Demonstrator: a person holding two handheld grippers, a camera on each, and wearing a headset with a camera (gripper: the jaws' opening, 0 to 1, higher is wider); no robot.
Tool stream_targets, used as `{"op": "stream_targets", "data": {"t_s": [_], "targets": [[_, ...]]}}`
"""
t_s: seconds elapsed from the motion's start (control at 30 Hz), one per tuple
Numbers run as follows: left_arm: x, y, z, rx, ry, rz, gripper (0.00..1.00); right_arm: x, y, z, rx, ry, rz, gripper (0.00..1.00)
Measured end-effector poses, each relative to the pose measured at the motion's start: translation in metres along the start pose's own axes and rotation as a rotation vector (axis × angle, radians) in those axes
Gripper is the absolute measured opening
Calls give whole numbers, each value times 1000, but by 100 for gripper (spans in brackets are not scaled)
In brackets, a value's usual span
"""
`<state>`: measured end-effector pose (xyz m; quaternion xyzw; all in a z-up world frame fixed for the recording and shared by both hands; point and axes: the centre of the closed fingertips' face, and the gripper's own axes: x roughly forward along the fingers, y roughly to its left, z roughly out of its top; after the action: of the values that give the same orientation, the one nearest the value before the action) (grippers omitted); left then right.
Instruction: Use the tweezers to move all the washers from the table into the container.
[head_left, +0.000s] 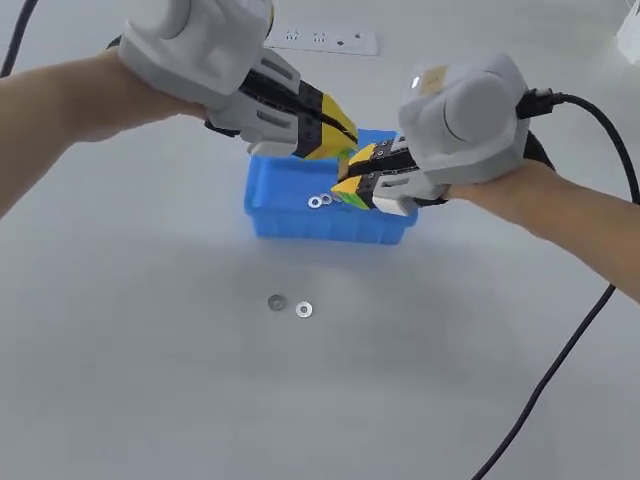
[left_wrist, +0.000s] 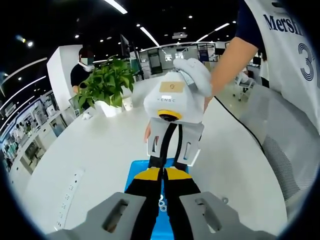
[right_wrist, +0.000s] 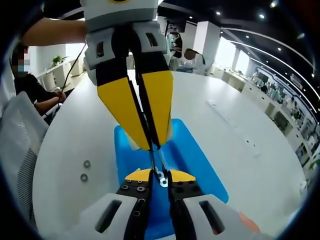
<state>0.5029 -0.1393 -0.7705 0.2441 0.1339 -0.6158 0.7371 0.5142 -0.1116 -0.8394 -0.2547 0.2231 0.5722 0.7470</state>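
Observation:
My left gripper (head_left: 345, 145) reaches in from the upper left and is shut on thin metal tweezers (right_wrist: 155, 160). The tweezers' tip holds one small steel washer (right_wrist: 163, 180) over the blue container (head_left: 300, 225). My right gripper (head_left: 345, 190) meets the left gripper tip to tip from the right. Its yellow-tipped jaws stand close together around the tweezers' tip. A few washers (head_left: 320, 202) lie inside the container. Two more washers (head_left: 276, 302) (head_left: 304, 309) lie side by side on the white table in front of the container.
A white power strip (head_left: 320, 40) lies at the table's far edge. A black cable (head_left: 560, 350) trails from the right gripper across the table on the right. A potted plant (left_wrist: 107, 85) stands further back, and people sit beyond the table.

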Motion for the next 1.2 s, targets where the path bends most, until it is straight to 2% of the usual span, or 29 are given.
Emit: {"op": "stream_targets", "data": {"t_s": [0.1, 0.27, 0.47, 0.53, 0.9, 1.07, 1.13, 1.2], "targets": [[-5, 1, 4, 6, -3, 10, 5, -4, -1, 6, -15, -8, -19, 13], [-11, -2, 10, 17, -6, 21, 5, -9, 3, 14, -24, -22, -21, 13], [-22, -14, 23, 38, 3, 15, 5, -15, 12, 21, -48, -28, -22, 14], [-24, -16, 24, 48, 5, 17, 5, -14, 11, 22, -55, -32, -23, 14], [-39, -35, 37, 64, -2, 32, 5, -27, 28, 34, -85, -46, -22, 15], [-47, -48, 40, 56, -9, 22, 5, -32, 44, 39, -91, -62, -8, 16], [-50, -57, 42, 47, -10, 21, 5, -32, 53, 39, -86, -70, 3, 16], [-52, -60, 38, 41, -7, 22, 5, -31, 59, 38, -74, -74, 10, 16]]}}
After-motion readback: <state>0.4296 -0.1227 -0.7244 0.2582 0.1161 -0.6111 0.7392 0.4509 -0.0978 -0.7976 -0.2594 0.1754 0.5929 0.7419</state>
